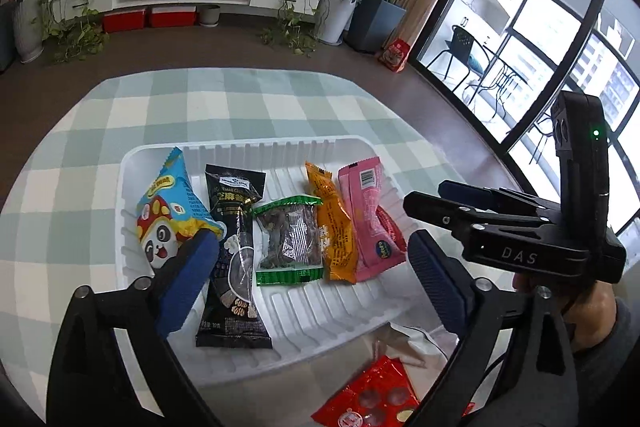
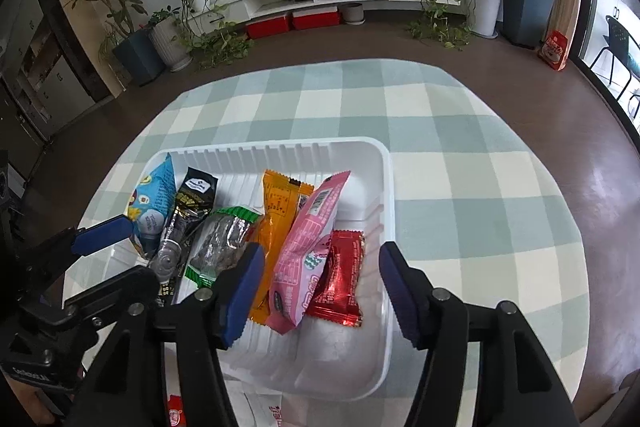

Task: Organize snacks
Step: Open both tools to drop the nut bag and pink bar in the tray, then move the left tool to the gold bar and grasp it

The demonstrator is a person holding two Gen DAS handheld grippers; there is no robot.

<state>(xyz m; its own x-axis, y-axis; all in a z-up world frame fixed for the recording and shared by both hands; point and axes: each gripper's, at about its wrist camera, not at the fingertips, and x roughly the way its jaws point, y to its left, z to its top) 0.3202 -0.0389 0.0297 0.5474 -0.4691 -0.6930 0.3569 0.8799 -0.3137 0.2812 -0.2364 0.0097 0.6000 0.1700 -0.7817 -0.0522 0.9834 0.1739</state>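
left wrist: left gripper (image 1: 314, 259) jaws spread wide, nothing between the pads, hovering over the white tray (image 1: 280, 147). in the tray, side by side: blue panda pack (image 1: 172, 211), black pack (image 1: 236, 251), green-edged clear pack (image 1: 290, 239), orange pack (image 1: 334, 223), pink pack (image 1: 366, 215). red packet (image 1: 372, 399) lies outside the tray's near edge, likely next. right gripper (image 1: 424, 195) is in view at right; can't tell its jaws from here.

right wrist: right gripper (image 2: 320, 291) parted, empty, above the pink pack and a red pack (image 2: 340, 279) tucked partly under it. all light, soft, crinkly film, probably slippery; pinch a sealed end or the flat middle, gently.

surface: green-white checked cloth (image 2: 460, 163), brown floor, tv wall with potted plants.
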